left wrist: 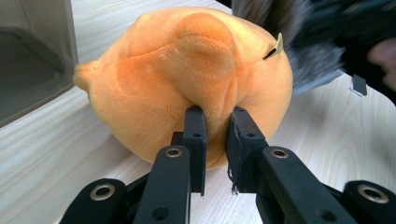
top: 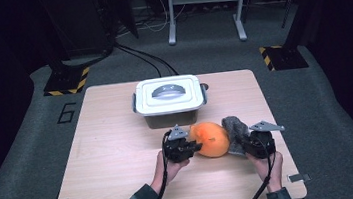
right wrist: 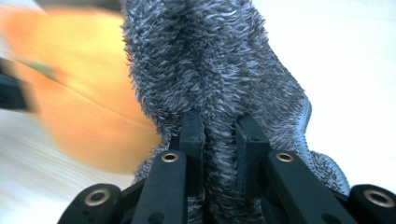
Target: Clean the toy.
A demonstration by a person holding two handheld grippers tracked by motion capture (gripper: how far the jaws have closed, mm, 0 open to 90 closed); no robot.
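Orange plush toy (top: 211, 139): lies on the desk (top: 115, 156) near its front edge, toward 5 o'clock from the desk's middle; round and soft, with a small tag on its top.
Toy in the left gripper view (left wrist: 187, 79): a fold of its fabric sits pinched between the two black jaws, its body bulging above them.
Left gripper (top: 196, 147): at 9 o'clock of the toy, touching it; jaws clamped on a fold of the toy's plush, held by the person's left hand (top: 170, 168).
Grey cloth (top: 235, 132): fluffy, bunched upright at 3 o'clock of the toy, pressed against its side.
Cloth in the right gripper view (right wrist: 210, 74): rises straight up from between the jaws, the toy a blurred orange shape at 9 o'clock of it.
Right gripper (top: 242, 145): at 3 o'clock of the toy; jaws clamped on the lower part of the grey cloth, held by the right hand (top: 272, 166).
White lidded box (top: 168, 100): stands at 12 o'clock of the toy, near the desk's far edge, apart from the toy; lid on, grey handle lying flat on top.
Desk: light wood, on a grey carpeted floor (top: 348, 125).
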